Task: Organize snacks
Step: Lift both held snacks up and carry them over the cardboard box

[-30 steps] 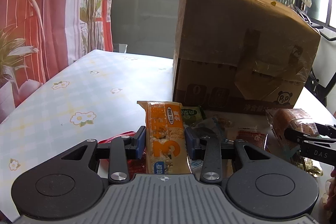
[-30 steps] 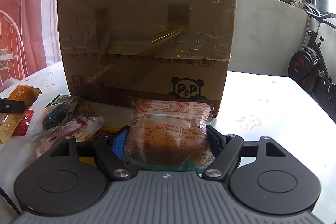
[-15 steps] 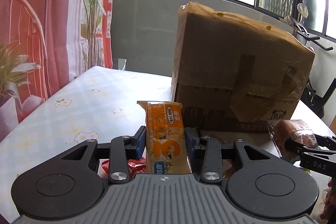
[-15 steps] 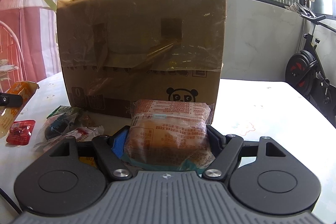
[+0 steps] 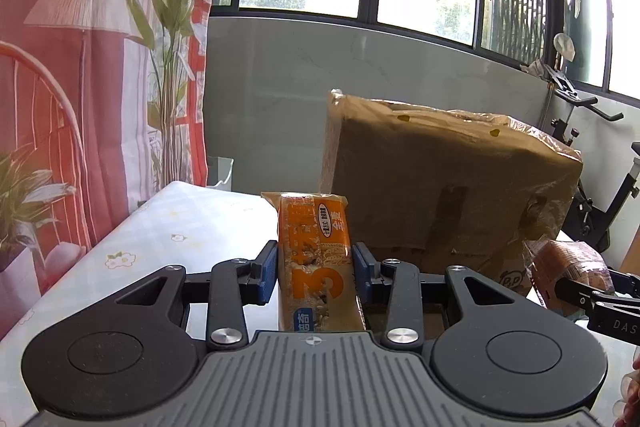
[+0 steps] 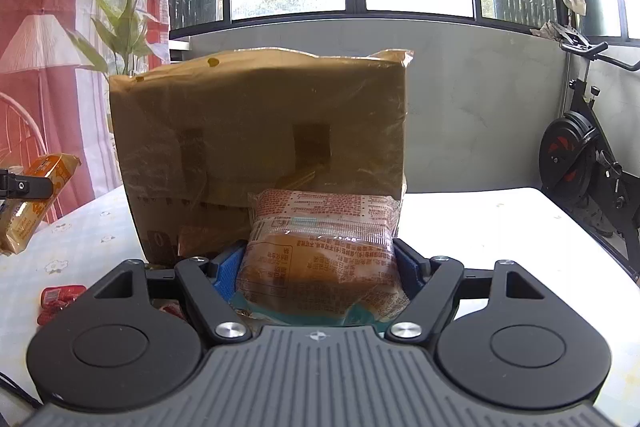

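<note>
Since a second ago both views have climbed: the cardboard box (image 6: 260,155) sits lower in each picture and more window shows above it, so I read both loads as having been lifted toward its top. My left tool (image 5: 314,269) is closed about the middle of an orange snack bar (image 5: 314,259), the blue pads pressing its two long edges so the pack stands upright with its printed end pointing at the box. My right tool (image 6: 320,267) is clamped on a wrapped brown pastry (image 6: 322,251), gripped across its width, the soft wrapper bulging up between the pads. Seen from the left view, that pastry hangs in front of the box's right lower corner; from the right view, the bar hangs to the left of the box. A small red packet (image 6: 60,301) lies on the flowered surface (image 6: 500,223) in front of the box's left corner, apart from it. I judge the box to be where snacks go, and holding each pack by its middle keeps it level for clearing the rim, though the opening itself is not visible.
</note>
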Motion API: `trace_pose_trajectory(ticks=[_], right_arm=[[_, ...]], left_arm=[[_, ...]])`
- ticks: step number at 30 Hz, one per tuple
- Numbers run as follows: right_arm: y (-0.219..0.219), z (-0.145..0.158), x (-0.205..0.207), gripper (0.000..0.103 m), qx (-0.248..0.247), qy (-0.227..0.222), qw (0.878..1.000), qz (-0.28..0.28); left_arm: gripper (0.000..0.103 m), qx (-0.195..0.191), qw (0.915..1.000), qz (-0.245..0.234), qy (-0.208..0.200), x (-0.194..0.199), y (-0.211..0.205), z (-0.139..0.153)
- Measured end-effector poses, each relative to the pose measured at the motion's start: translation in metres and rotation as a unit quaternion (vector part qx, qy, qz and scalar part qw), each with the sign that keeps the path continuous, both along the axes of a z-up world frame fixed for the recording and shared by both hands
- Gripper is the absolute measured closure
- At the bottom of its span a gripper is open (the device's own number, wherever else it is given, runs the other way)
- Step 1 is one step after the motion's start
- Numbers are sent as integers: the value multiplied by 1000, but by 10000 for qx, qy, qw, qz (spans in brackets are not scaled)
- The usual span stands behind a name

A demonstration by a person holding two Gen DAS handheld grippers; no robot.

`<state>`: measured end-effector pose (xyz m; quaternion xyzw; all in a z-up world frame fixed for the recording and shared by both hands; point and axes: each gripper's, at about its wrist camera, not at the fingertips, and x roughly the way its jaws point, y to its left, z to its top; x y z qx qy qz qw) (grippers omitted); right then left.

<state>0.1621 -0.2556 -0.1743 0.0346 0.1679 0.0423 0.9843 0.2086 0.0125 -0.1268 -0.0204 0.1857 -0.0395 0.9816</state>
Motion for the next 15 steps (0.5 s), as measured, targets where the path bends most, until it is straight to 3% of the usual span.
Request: trace_pose_trajectory(ticks=[15], right_arm=[[-11, 75, -4, 27, 130, -831, 9964, 52]], left_arm=[[62, -148, 9967, -502, -617, 21, -27, 74]])
